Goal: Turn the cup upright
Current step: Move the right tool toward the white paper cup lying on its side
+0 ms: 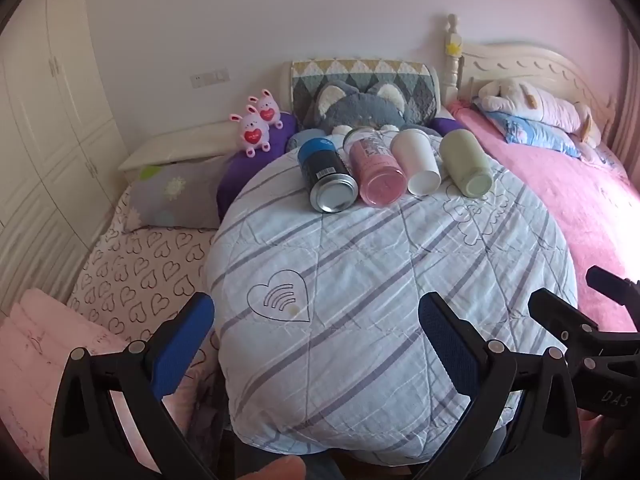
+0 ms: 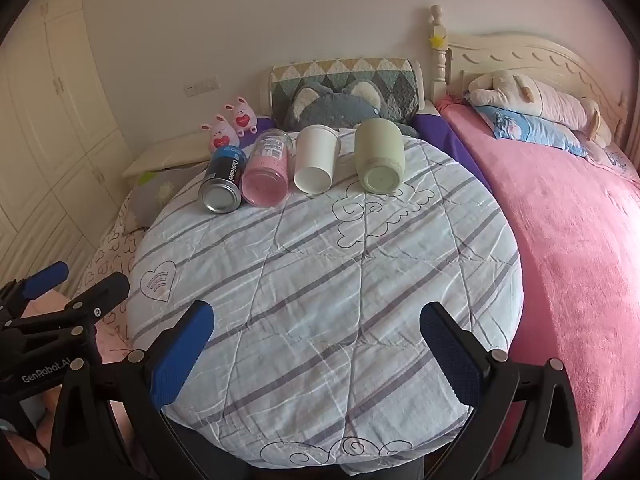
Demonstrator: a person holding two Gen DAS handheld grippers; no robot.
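Note:
Several containers lie on their sides in a row at the far edge of a round table covered with a striped quilt [image 1: 360, 280] [image 2: 320, 280], bottoms toward me: a blue-black can [image 1: 326, 174] [image 2: 224, 182], a pink glass jar [image 1: 376, 168] [image 2: 268, 172], a white paper cup [image 1: 418, 164] [image 2: 316, 164] and a pale green cup [image 1: 468, 162] [image 2: 380, 156]. My left gripper [image 1: 316, 344] is open and empty at the near edge. My right gripper [image 2: 316, 352] is open and empty, also near; it shows at the right of the left wrist view [image 1: 592, 332].
A bed with a pink blanket [image 2: 560, 240] lies to the right. A small bed with a heart-print sheet [image 1: 132, 272] is on the left. Plush toys [image 1: 258, 126] and a grey plush cat [image 1: 360, 110] sit behind the cups. A white wardrobe [image 1: 48, 120] stands far left.

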